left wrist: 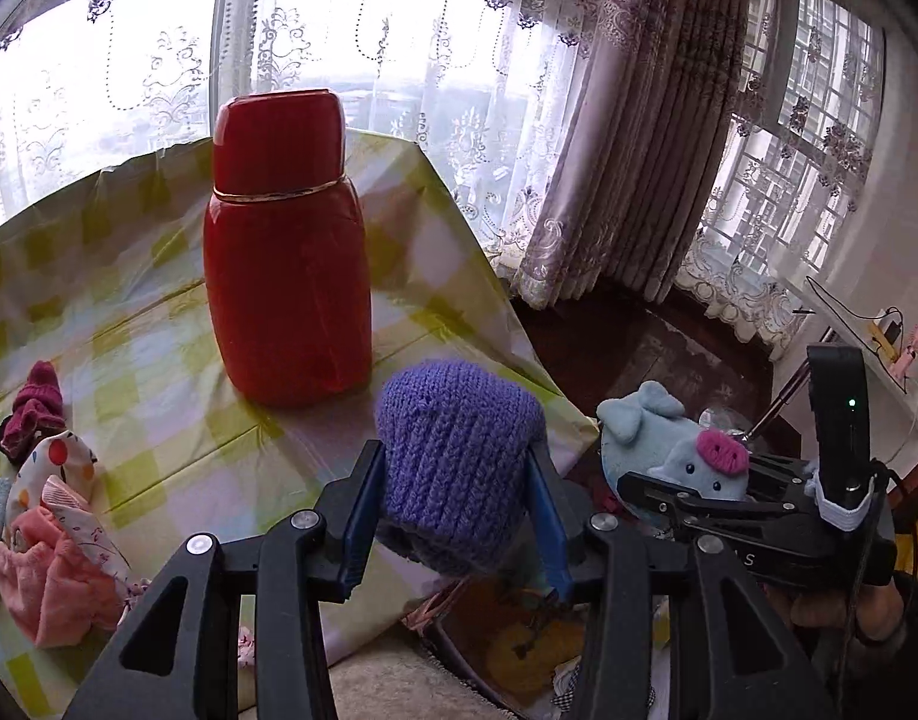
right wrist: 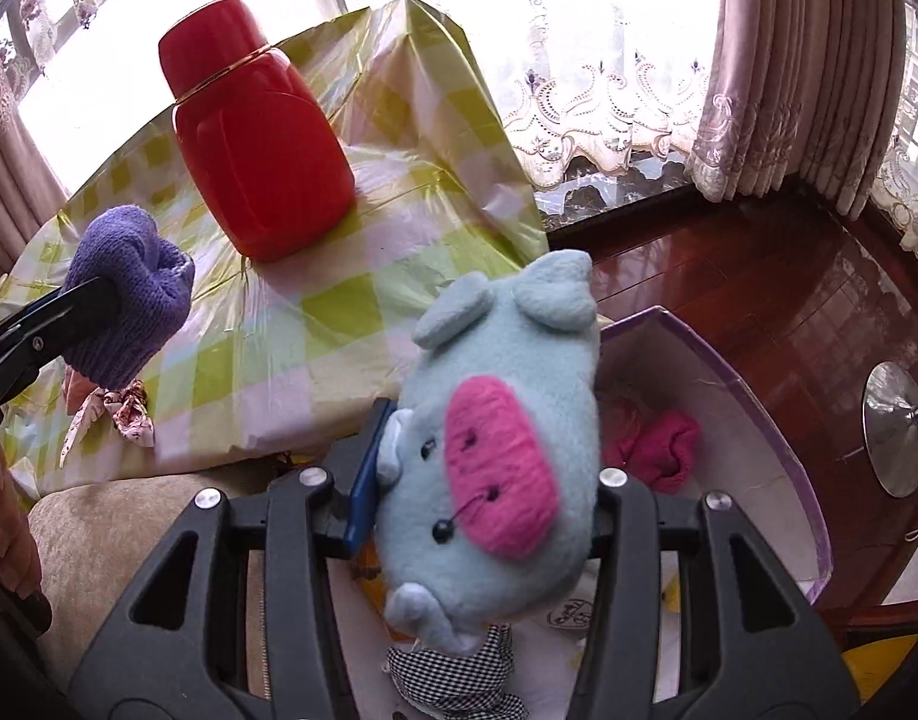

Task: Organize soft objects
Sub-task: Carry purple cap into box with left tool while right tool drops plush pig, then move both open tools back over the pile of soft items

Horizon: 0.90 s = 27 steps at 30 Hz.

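Left gripper (left wrist: 456, 501) clamped on purple ribbed knit hat (left wrist: 456, 456). Right gripper (right wrist: 486, 480) clamped on pale-blue plush pig (right wrist: 495, 450), pink snout at 3 o'clock of bead eyes.

We note the flask (left wrist: 288, 252) upright on the worktop (left wrist: 159, 312), toward its far side, with the curtains (left wrist: 633, 138) behind. A heap of small garments (left wrist: 45, 516) lies at the worktop's left edge. The knitted hat (left wrist: 456, 468) sits between the left gripper (left wrist: 453, 516) fingers, above the near edge. To its right, off the worktop, the plush pig (right wrist: 495, 438) sits in the right gripper (right wrist: 483, 480), above an open box (right wrist: 759, 384) on the floor (right wrist: 759, 252).
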### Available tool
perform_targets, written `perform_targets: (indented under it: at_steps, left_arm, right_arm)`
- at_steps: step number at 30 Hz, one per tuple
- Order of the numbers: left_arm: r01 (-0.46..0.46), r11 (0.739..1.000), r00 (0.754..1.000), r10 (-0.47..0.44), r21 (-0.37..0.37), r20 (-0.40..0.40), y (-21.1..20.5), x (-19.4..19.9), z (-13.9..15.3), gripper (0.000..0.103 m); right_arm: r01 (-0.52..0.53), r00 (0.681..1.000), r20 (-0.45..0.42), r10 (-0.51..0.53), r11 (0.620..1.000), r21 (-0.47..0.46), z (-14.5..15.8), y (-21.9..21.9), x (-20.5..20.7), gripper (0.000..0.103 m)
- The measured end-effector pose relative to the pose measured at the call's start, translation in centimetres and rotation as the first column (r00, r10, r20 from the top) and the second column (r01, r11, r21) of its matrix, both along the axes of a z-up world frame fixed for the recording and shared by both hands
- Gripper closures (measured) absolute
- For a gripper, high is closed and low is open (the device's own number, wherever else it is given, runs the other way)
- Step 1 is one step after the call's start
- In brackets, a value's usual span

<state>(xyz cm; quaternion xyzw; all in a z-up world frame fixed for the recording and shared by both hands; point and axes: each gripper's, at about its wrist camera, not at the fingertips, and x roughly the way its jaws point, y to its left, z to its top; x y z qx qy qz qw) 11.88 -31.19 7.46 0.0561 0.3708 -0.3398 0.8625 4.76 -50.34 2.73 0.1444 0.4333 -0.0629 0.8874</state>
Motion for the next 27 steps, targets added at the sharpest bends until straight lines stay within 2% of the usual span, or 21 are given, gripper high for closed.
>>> perform_targets:
  at_steps: [5,7,10,11,19,27]
  left_arm:
    - [0.102,0.995,0.994,-0.102,-0.011,-0.026,-4.1,-1.3,-0.1,0.055]
    - [0.136,0.99,0.99,-0.137,-0.024,-0.033,-5.5,-1.6,-0.2,0.048]
    - [0.164,0.986,0.985,-0.165,-0.025,-0.055,-7.0,-1.7,-0.6,0.041]
    - [0.165,0.986,0.985,-0.166,-0.021,-0.053,-7.2,-1.9,-0.7,0.04]
    - [0.128,0.991,0.99,-0.129,-0.026,-0.054,-5.9,-1.5,-0.6,0.04]
    - [0.058,0.997,0.998,-0.06,-0.045,-0.035,-2.8,-0.6,0.0,0.04]
  right_arm:
    - [0.083,0.997,-0.004,-0.083,0.997,0.0,0.1,-3.0,-1.7,0.047]
    - [0.102,0.995,0.003,-0.102,0.995,0.002,0.2,-4.0,-2.3,0.045]
    - [0.121,0.993,0.015,-0.121,0.993,-0.007,0.6,-4.7,-2.7,0.025]
    - [0.132,0.991,0.024,-0.132,0.991,-0.012,0.7,-5.0,-2.9,0.023]
    - [0.142,0.989,0.043,-0.142,0.99,-0.011,1.1,-5.8,-2.9,0.023]
    - [0.094,0.994,0.063,-0.092,0.995,-0.031,2.3,-3.8,-2.2,0.023]
